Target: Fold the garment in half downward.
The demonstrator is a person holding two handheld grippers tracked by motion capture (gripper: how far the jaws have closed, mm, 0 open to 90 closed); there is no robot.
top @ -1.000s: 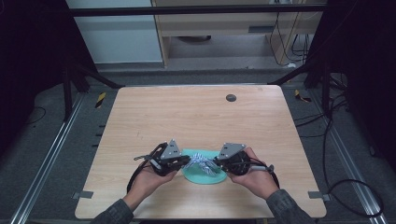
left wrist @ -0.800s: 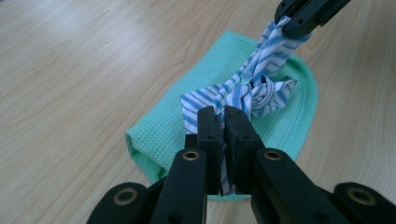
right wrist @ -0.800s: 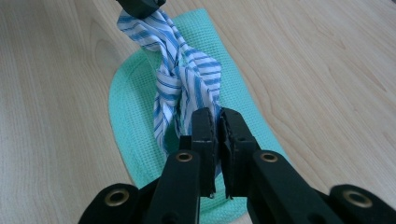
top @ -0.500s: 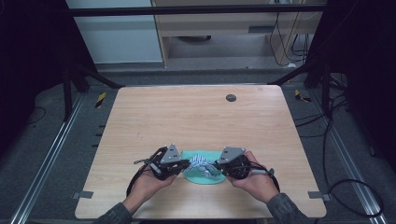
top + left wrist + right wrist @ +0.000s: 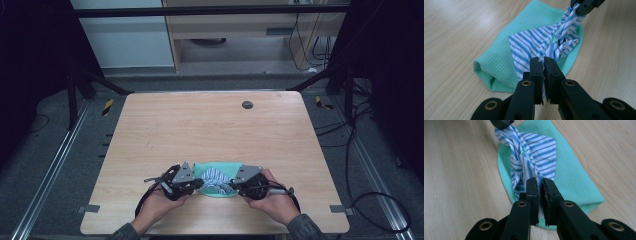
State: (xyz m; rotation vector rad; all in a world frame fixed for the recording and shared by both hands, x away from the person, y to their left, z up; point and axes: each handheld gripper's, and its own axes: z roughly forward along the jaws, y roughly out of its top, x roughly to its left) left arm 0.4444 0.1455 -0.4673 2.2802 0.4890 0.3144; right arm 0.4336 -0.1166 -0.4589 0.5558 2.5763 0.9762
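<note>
The wooden table [image 5: 210,130] carries a green towel [image 5: 499,60] near its front edge, with a blue-striped cloth [image 5: 531,46] bunched on top. The left gripper [image 5: 543,65] and right gripper [image 5: 539,185] each pinch 1 end of that cloth.

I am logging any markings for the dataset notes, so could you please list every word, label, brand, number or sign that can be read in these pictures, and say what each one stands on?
None: no readable text in these pictures.
The striped cloth bears blue and white stripes, no lettering.
The green cloth has a plain waffle weave.
The left hand-held gripper and right hand-held gripper show no brand.
The table carries no label; its dark round spot is unmarked.
</note>
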